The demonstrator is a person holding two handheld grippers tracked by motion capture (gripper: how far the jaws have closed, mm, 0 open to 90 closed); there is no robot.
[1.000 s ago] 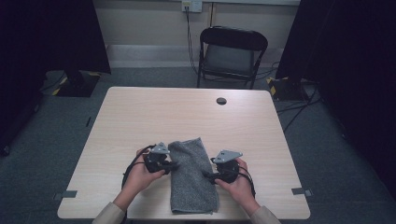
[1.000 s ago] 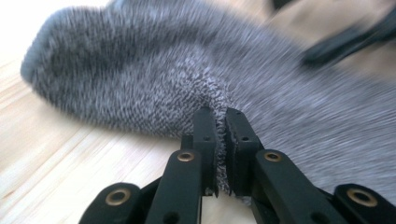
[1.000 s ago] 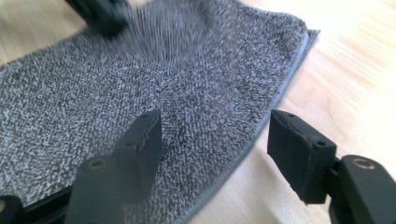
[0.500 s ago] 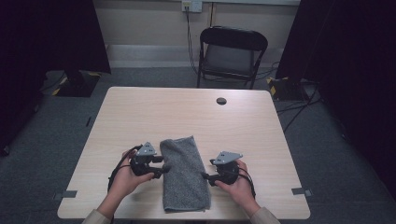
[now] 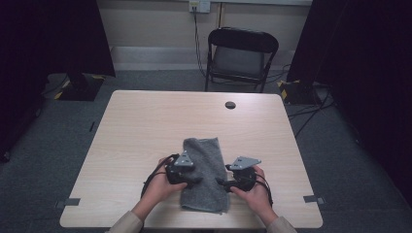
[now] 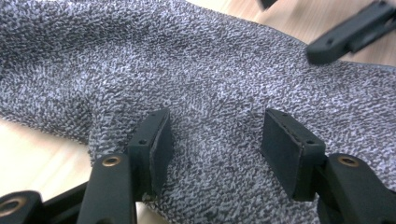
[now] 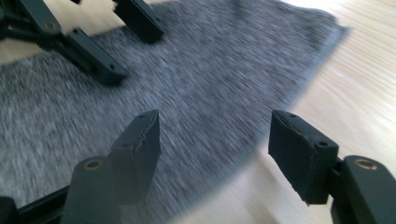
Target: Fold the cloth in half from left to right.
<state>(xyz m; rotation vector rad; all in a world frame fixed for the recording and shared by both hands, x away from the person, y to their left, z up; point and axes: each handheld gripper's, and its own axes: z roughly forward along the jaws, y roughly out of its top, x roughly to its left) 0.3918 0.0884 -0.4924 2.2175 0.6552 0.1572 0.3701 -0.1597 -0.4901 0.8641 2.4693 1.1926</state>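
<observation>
High view: grey towel (image 5: pixel 206 172) lay folded into a long strip near the front edge of the table (image 5: pixel 145 126), running front to back, w/ a gripper on either side of it. Left gripper (image 5: pixel 194 180) sat over the towel's left half, jaws reaching in above the cloth; right gripper (image 5: pixel 221 183) waited at the right edge, tips at the hem. Looked like the pair flanked the strip to handle both long sides at once, prob. for another fold or a smoothing pass, though that's my read only. A small dark round thing (image 5: pixel 230 105) sat far back on the table, a chair (image 5: pixel 241 54) beyond it, neither involved. Left gripper view: left gripper (image 6: pixel 212 135) had jaws spread wide, nothing pinched, cloth (image 6: pixel 196 70) under and between the pads, so it hovered or rested rather than gripped. The other gripper's jaw tips poked in top right. Right gripper view: right gripper (image 7: pixel 212 140) also gaped, holding nothing; it straddled the towel's (image 7: pixel 187 70) edge, one pad over cloth, one over bare wood, placed well to nip that hem. Picture was blurred.
</observation>
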